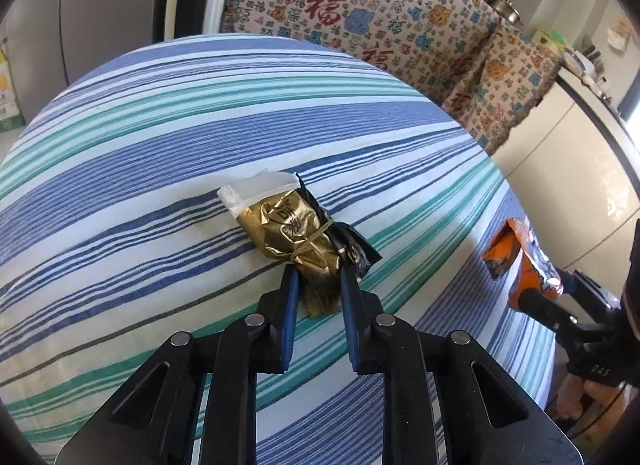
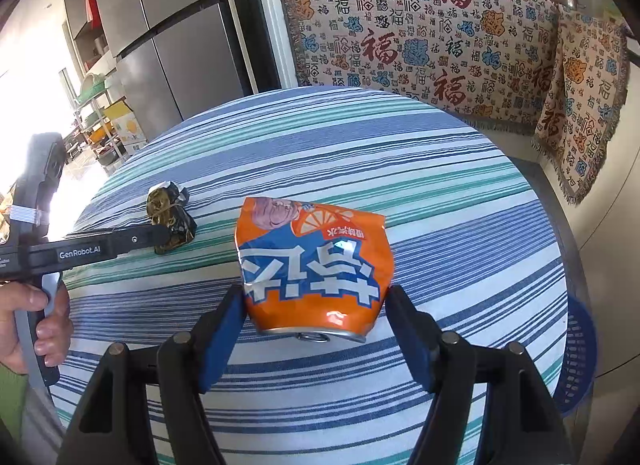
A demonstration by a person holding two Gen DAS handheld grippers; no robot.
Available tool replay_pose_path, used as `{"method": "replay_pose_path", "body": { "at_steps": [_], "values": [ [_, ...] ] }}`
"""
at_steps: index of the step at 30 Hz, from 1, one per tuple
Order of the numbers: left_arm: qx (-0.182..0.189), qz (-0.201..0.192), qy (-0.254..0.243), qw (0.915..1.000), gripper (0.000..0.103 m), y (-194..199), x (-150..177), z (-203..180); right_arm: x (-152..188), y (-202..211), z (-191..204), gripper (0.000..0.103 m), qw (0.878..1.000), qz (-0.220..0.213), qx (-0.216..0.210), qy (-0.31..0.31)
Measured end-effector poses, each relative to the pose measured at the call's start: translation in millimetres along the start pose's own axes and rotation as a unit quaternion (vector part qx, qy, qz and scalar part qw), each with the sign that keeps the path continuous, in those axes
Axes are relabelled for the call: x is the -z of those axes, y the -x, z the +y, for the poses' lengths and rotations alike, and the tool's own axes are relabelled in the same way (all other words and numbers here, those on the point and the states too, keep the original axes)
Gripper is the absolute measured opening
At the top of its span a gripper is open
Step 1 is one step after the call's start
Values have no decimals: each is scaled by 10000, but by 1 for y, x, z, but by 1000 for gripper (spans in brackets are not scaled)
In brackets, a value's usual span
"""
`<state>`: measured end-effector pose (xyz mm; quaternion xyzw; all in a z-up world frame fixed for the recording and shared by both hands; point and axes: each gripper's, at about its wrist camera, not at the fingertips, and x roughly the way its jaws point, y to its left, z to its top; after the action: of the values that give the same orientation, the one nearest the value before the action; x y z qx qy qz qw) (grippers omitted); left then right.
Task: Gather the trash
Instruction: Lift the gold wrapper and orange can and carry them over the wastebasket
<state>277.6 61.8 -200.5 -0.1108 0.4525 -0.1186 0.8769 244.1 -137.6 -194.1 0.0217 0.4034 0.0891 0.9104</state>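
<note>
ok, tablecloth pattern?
Blue, teal and white stripes on the tablecloth; clearest in the right wrist view.

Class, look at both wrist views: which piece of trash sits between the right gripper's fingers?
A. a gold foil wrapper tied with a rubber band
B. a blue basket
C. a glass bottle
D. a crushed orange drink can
D: in the right wrist view the crushed orange can lies on the striped tablecloth between the right gripper fingers.

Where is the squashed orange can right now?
In the right wrist view, the crushed orange can lies on the striped tablecloth, between the right gripper's blue fingers, to the right of the gold wrapper bundle.
</note>
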Motion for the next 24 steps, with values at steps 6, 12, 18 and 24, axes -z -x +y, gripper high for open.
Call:
{"method": "replay_pose_path", "body": {
  "at_steps": [6,12,18,24],
  "values": [
    [100,-201,-253,9994,11,17,-4,-16,0,17,-10,72,9998,-216,32,-11],
    [79,-142,-541,9984,11,20,4,-42,-1,21,-25,72,9996,-224,62,-169],
    [335,-184,-864,9955,11,28,5,-92,-5,40,-55,72,9987,-373,167,-318],
    [757,-157,-1213,9896,11,17,-5,-166,-6,83,-123,73,9945,-615,529,-658]
  ]
}}
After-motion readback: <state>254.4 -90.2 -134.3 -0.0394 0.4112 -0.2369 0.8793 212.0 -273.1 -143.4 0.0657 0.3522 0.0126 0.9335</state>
